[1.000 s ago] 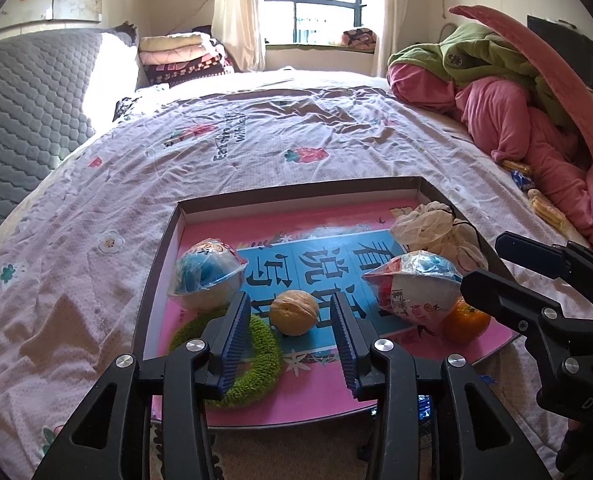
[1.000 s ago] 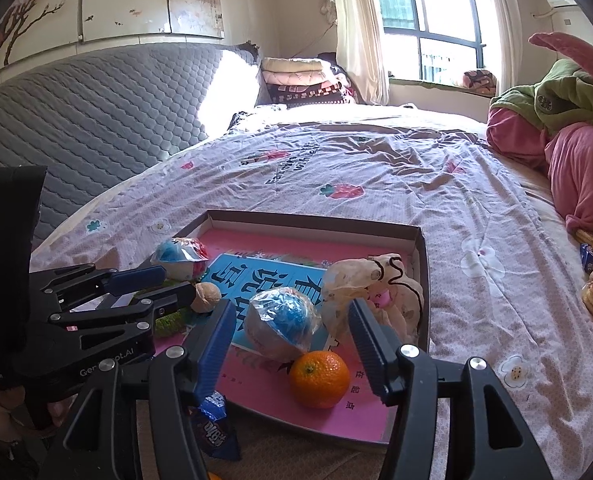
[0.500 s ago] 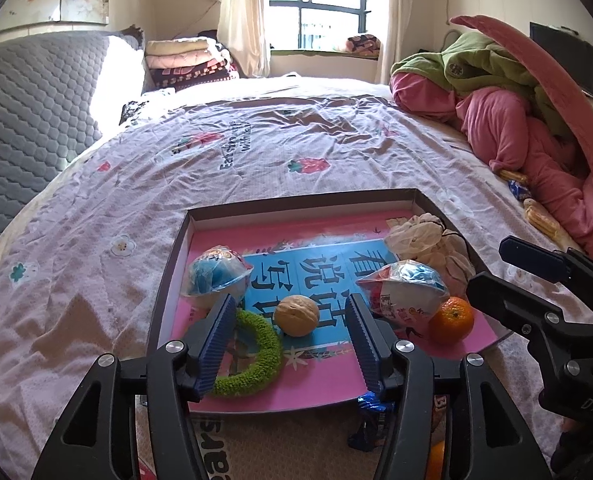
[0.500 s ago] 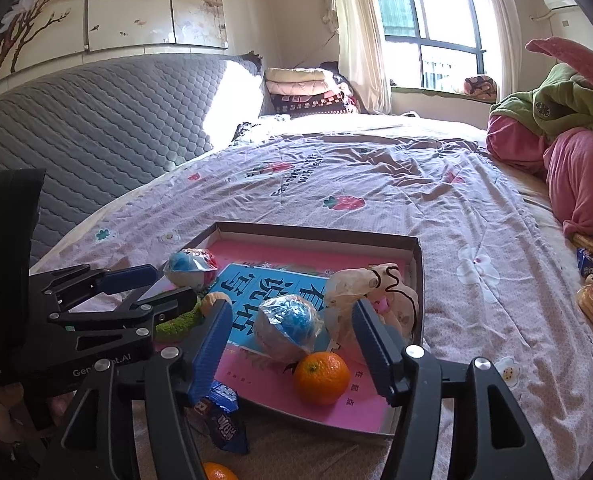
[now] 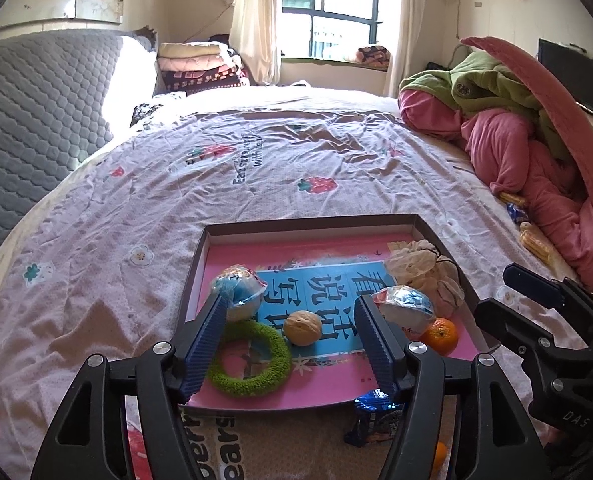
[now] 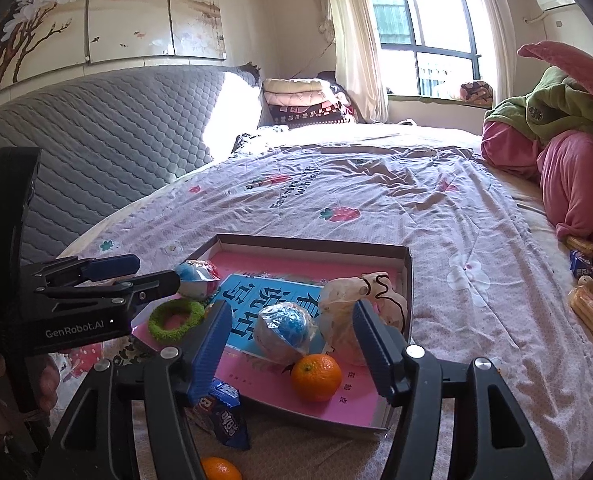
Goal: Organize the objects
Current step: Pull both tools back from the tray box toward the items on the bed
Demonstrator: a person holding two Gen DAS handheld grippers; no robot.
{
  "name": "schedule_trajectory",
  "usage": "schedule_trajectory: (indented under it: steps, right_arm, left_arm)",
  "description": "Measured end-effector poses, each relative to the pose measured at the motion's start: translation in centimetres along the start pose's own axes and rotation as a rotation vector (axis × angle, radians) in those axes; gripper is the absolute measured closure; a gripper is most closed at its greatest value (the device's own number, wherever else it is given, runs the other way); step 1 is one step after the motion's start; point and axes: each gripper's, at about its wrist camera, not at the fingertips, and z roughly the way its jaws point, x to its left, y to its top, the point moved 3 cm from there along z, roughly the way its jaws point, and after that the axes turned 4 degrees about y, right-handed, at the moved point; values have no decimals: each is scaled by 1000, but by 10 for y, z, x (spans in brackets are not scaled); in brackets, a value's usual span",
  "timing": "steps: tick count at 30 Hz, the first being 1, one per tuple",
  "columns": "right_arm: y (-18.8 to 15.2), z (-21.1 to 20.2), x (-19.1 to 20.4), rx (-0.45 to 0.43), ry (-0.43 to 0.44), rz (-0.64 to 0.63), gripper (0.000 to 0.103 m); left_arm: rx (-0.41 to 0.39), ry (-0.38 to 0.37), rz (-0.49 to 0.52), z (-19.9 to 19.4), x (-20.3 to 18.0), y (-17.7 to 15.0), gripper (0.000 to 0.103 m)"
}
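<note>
A shallow pink-lined box (image 5: 308, 224) (image 6: 316, 245) lies on the bed. In it are a green fuzzy ring (image 5: 250, 356) (image 6: 175, 319), a walnut (image 5: 302, 322), two wrapped blue-and-white balls (image 5: 238, 292) (image 6: 286, 332), an orange (image 5: 440, 334) (image 6: 316, 376) and a crumpled plastic bag (image 5: 420, 266) (image 6: 352, 300). My left gripper (image 5: 290, 344) is open and empty above the box's near edge. My right gripper (image 6: 290, 346) is open and empty, also over the near edge. A blue snack packet (image 6: 224, 416) (image 5: 372, 420) and a second orange (image 6: 220, 470) lie on the bed in front of the box.
The box sits on a floral bedsheet (image 5: 256, 160). A grey padded headboard (image 6: 96, 152) runs along the left. A heap of pink and green quilts (image 5: 516, 120) fills the right. Small snack packets (image 6: 584, 280) lie at the right bed edge.
Both grippers have pulled back and risen from the box, leaving the walnut in it. More of the bed, the blue packet and the second orange have come into view.
</note>
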Motion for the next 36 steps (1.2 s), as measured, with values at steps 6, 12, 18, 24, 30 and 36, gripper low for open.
schedule_trajectory:
  steps: [6,12,18,24,30,36]
  right_arm:
    - [-7,-14,7,-14,15,-3,39]
    - [-21,-29,19,-15,24,-23,38]
    - [-31,-37,31,-13,34,-31,38]
    - [-48,-42,38,17,16,-43,38]
    - [-64,-46,43,44,13,-40,38]
    - [-75,-49,49,60,-12,-62,38]
  left_arm:
    - [-24,2,12,-20,-3,-4,34]
    - [-38,1,33,-39,-7,-14,34]
    - [-43,7,33,-52,-7,-27,34]
    - [-27,-3,28,-57,-7,-40,34]
    - [-11,-13,23,-58,-8,-51,34]
    - [5,-17,34,-58,-12,-63,34]
